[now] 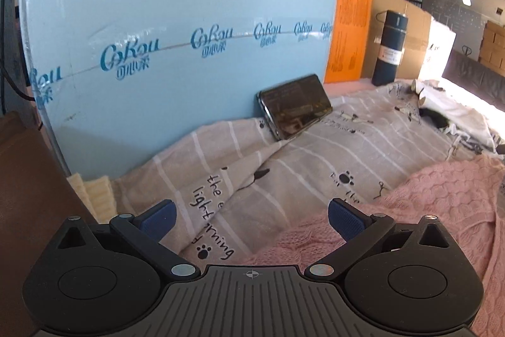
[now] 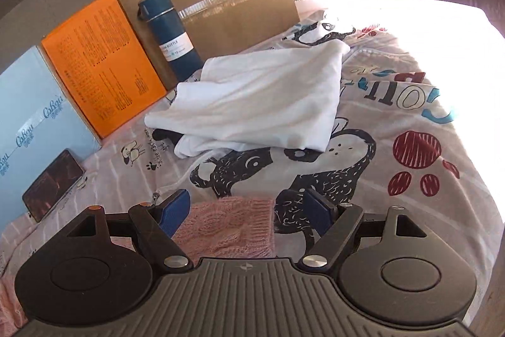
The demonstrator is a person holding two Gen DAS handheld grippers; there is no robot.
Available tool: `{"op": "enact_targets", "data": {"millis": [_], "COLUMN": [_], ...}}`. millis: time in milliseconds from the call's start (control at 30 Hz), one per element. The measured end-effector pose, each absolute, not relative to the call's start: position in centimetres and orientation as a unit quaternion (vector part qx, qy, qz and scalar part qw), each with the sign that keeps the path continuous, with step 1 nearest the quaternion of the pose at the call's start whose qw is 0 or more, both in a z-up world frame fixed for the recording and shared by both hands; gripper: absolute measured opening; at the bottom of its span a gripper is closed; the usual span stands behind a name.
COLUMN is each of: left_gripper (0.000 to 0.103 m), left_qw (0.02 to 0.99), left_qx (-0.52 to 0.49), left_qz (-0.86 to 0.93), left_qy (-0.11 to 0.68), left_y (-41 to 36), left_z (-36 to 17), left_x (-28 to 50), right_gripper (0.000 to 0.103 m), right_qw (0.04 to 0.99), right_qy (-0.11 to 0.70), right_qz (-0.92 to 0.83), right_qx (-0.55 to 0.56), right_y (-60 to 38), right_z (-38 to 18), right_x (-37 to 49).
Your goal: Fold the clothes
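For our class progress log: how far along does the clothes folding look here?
Done: the white garment lies roughly folded on the sheet. In hand: nothing gripped; both the left gripper and the right gripper are open, the right one over a pink sweater edge. Left: the sweater itself, spread unfolded.

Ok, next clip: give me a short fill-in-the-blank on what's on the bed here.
1. The knitted sweater between the right gripper's fingers is ____.
2. The phone leans against the ____ box.
3. The dark blue bottle stands ____.
4. The left gripper is ____.

Missing words: pink; light blue; upright; open
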State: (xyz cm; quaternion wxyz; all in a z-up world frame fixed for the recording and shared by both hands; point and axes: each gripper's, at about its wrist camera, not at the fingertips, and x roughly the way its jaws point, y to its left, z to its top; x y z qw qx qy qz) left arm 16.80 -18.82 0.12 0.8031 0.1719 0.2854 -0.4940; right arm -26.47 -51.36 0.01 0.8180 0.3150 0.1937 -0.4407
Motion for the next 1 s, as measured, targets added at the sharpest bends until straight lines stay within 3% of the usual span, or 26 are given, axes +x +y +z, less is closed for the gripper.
{"op": "enact_targets", "data": {"millis": [100,167,233,300,333,400,667,833,1000], "left_gripper": [0.102,0.1,0.089,0.045,0.037,0.02,0.008,0.007,0.008], "left_qw": [0.795,0.79,0.784,0.778,0.775,0.775,0.835,0.856,0.854], "left_qx": [0.209,0.221,0.227,0.216,0.21,0.21,0.292,0.273,0.263], "left_qz": [-0.491,-0.495,-0.502,-0.517,-0.524,-0.531,-0.451,-0.43,-0.435], "left_qy": [0.289,0.288,0.286,0.286,0.286,0.272,0.121,0.091,0.109], "left_y": [-19.2,-19.3,-19.3,-19.1,-19.0,-18.9,-21.0,-21.7,-22.0], "left_z": [-0.9,-1.3,-1.6,-1.5,-1.5,-1.4,0.5,2.6,2.7], "left_x": [15.9,15.3,14.7,13.9,13.5,12.4,10.0,11.2,12.3], "right_gripper": [0.075,0.068,0.055,0.04,0.03,0.022,0.017,0.016,0.015], "right_qw": [0.819,0.829,0.834,0.843,0.848,0.855,0.867,0.87,0.864], "right_qy": [0.215,0.219,0.223,0.232,0.236,0.236,0.208,0.174,0.152], "right_qz": [-0.437,-0.434,-0.435,-0.428,-0.421,-0.408,-0.426,-0.445,-0.466], "right_qx": [0.304,0.277,0.255,0.23,0.22,0.215,0.154,0.121,0.11], "right_y": [-51.4,-50.8,-50.3,-49.5,-49.2,-48.6,-48.0,-48.8,-49.7], "right_z": [-1.2,-1.4,-1.6,-1.6,-1.6,-1.5,1.0,3.2,3.9], "right_x": [-24.6,-23.6,-22.7,-21.9,-21.6,-21.4,-20.1,-18.8,-18.7]}}
